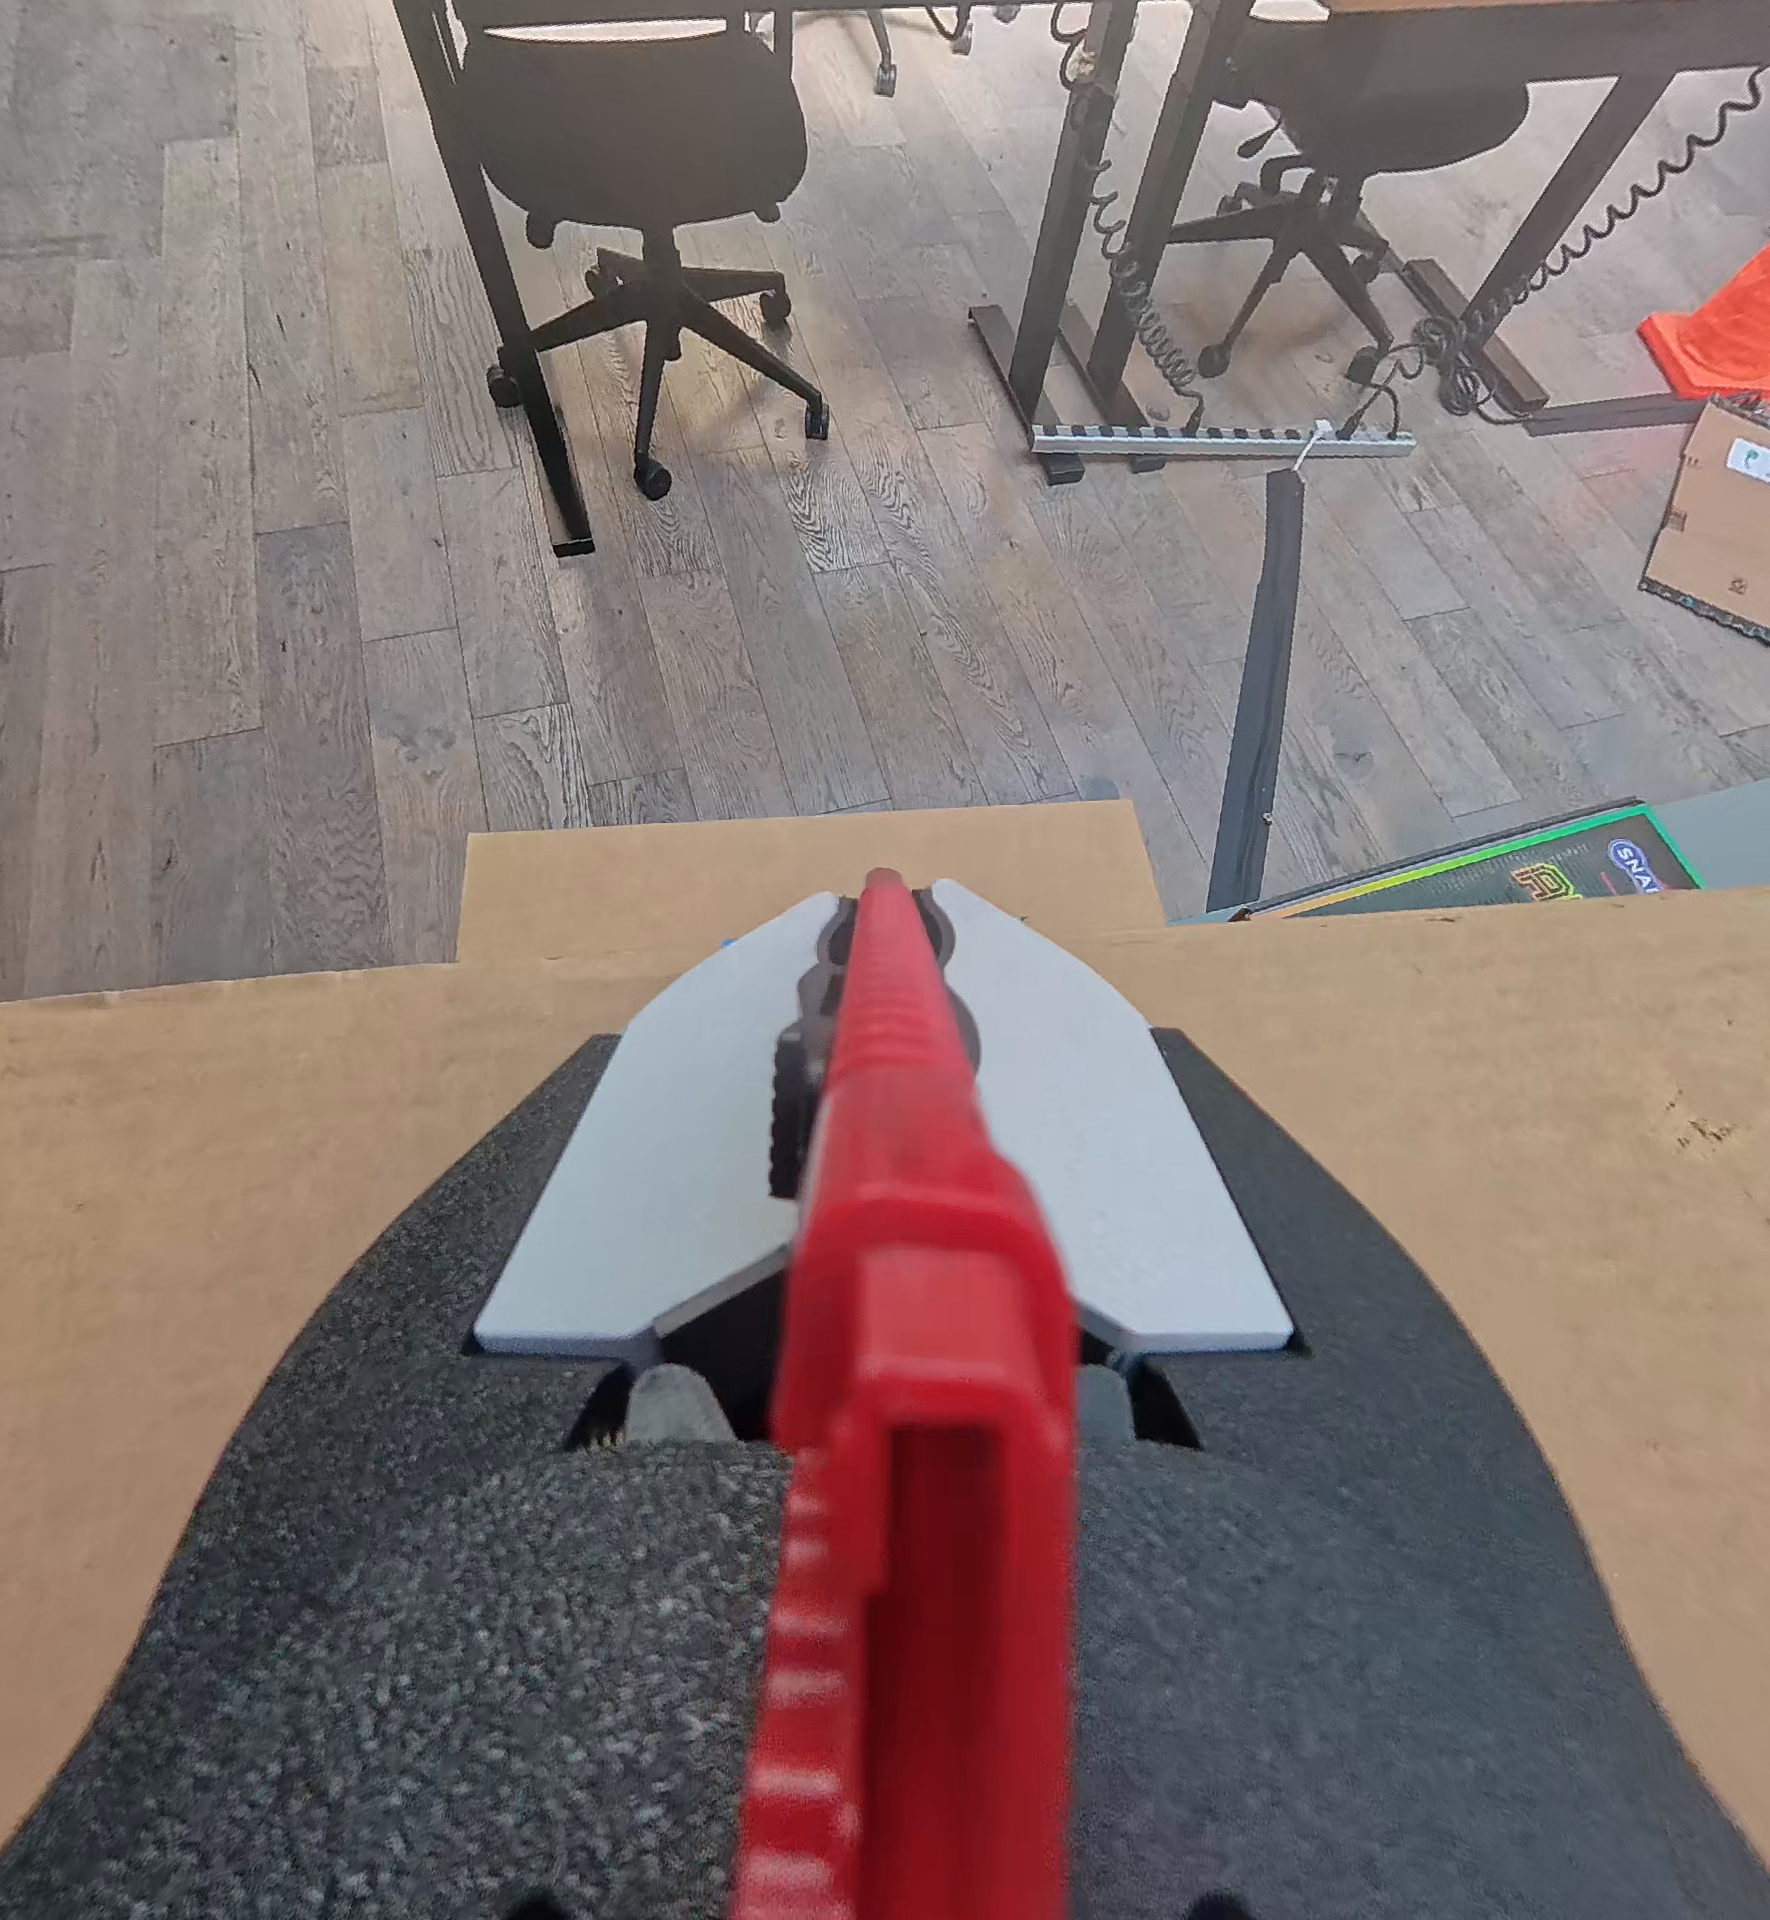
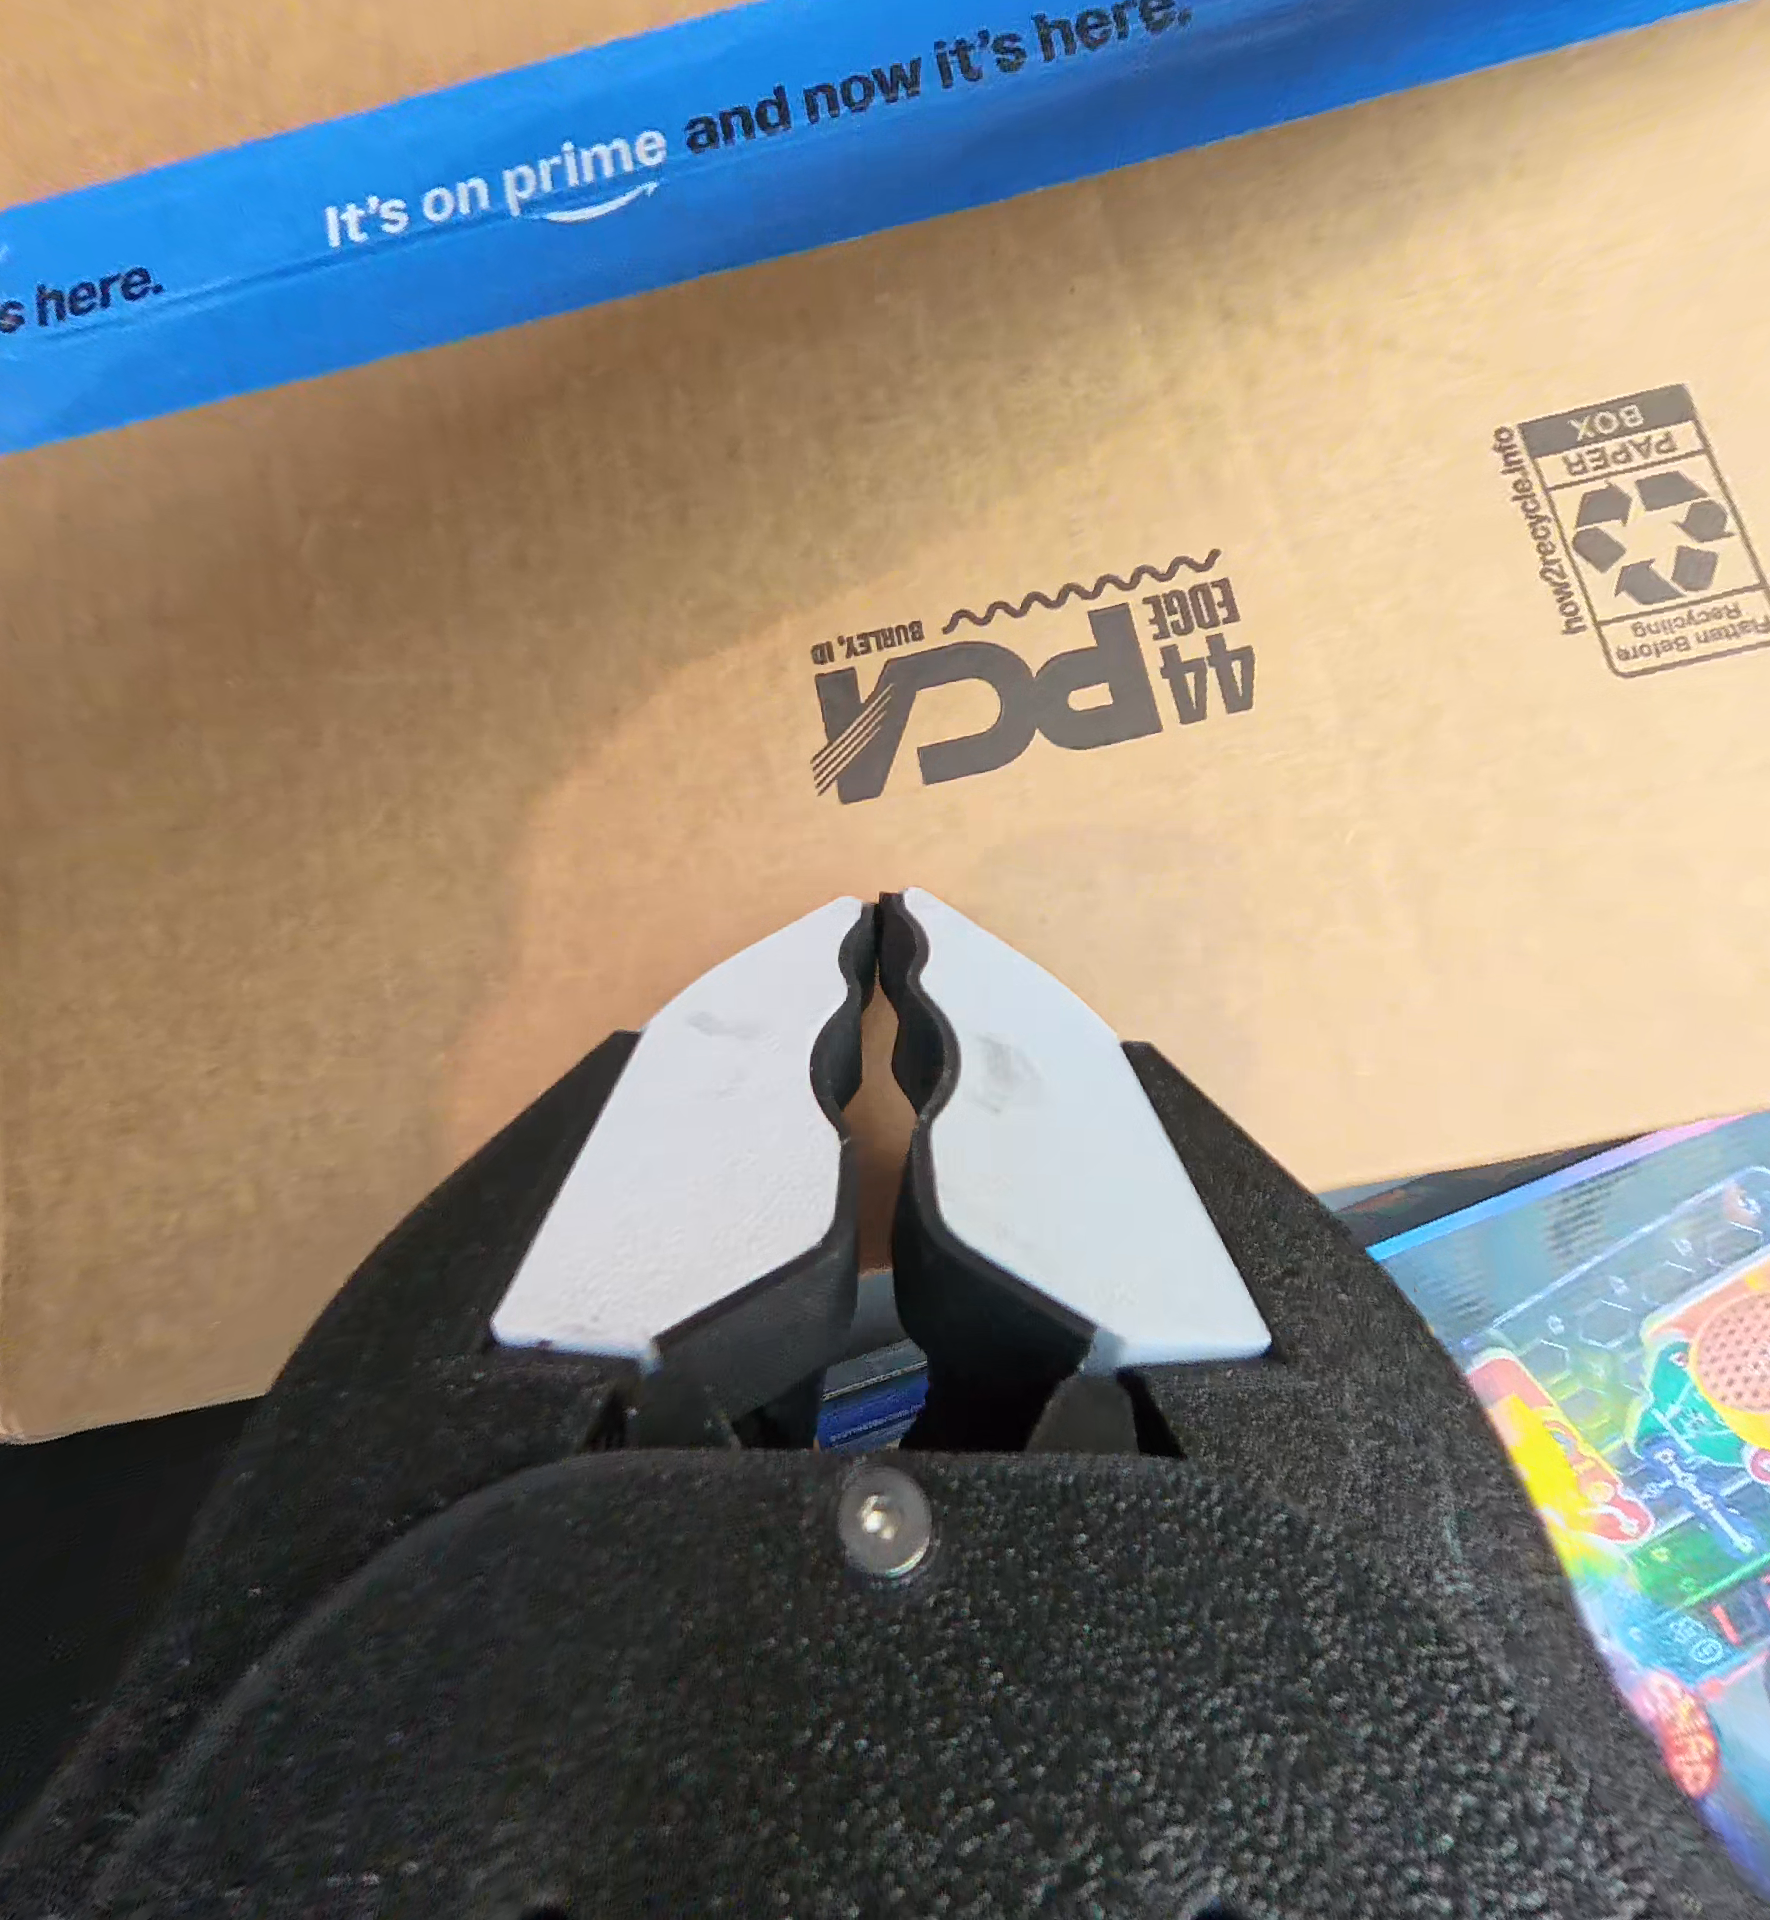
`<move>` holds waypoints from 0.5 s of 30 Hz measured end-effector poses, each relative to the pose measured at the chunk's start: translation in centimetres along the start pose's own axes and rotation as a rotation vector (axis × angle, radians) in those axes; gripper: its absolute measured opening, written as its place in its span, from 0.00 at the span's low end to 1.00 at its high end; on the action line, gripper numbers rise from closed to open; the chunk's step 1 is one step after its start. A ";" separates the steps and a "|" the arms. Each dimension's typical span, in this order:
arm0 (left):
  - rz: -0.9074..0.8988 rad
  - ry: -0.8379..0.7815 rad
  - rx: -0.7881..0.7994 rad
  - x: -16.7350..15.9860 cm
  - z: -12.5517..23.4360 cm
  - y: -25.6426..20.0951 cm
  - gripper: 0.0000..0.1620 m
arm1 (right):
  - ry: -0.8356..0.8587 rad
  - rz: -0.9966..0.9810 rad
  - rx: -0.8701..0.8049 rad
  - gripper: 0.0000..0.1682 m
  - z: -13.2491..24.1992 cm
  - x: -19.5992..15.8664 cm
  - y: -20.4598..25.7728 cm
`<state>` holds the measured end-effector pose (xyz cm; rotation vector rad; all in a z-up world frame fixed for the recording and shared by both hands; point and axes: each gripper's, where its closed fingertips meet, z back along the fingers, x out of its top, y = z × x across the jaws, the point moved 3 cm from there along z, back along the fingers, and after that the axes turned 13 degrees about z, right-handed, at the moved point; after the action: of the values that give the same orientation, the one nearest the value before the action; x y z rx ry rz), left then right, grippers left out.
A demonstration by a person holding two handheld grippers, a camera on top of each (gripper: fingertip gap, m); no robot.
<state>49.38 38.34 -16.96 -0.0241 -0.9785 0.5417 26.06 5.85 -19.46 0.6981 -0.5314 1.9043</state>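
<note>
So the red utility knife is pinched between the left gripper fingers, long axis running straight along them, handle end near the camera and the narrow tip pointing far, poking just past the fingertips. It hangs over a brown cardboard box, whose flap sticks out at the far edge. Beyond that there's wood floor, a black office chair, and an orange cone far right. The right gripper has its fingers pressed together on nothing, tips right up near the cardboard panel with blue tape, a colourful printed box to the near right.
</note>
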 end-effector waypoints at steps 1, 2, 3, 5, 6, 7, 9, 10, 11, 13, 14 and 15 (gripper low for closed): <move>-0.006 0.008 0.005 -0.1 0.0 -0.1 0.07 | 0.008 -0.008 0.002 0.00 -0.1 0.0 0.0; -0.010 0.013 0.010 -0.2 -0.1 -0.1 0.07 | 0.015 -0.013 0.000 0.00 -0.1 -0.1 0.0; -0.010 0.015 0.018 -0.2 0.0 -0.2 0.07 | 0.019 -0.019 -0.002 0.00 -0.1 -0.1 0.0; -0.012 0.017 0.030 -0.3 0.0 -0.3 0.07 | 0.024 -0.031 -0.008 0.00 -0.1 -0.1 0.1; -0.013 0.015 0.034 -0.3 0.0 -0.4 0.07 | 0.028 -0.035 -0.013 0.00 -0.1 -0.2 0.1; -0.012 0.013 0.038 -0.4 0.1 -0.4 0.07 | 0.030 -0.038 -0.019 0.00 -0.1 -0.1 0.1; -0.011 0.008 0.047 -0.5 0.3 -0.5 0.07 | 0.033 -0.045 -0.022 0.00 -0.2 -0.2 0.2; -0.017 0.011 0.056 -0.6 0.4 -0.5 0.07 | 0.035 -0.051 -0.024 0.00 -0.2 -0.2 0.2; -0.023 0.018 0.064 -0.8 0.5 -0.6 0.07 | 0.037 -0.057 -0.024 0.00 -0.2 -0.2 0.1; -0.029 0.018 0.070 -1.1 0.8 -0.6 0.07 | 0.035 -0.068 -0.014 0.00 -0.2 -0.2 0.1; -0.024 0.022 0.068 -1.3 1.0 -0.6 0.07 | 0.033 -0.076 -0.008 0.00 -0.2 -0.3 0.0; -0.018 0.023 0.065 -1.4 1.3 -0.6 0.07 | 0.031 -0.080 -0.004 0.00 -0.2 -0.3 0.0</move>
<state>48.02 36.90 -17.13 0.0371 -0.9377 0.5552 26.07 5.81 -19.79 0.6763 -0.4810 1.8355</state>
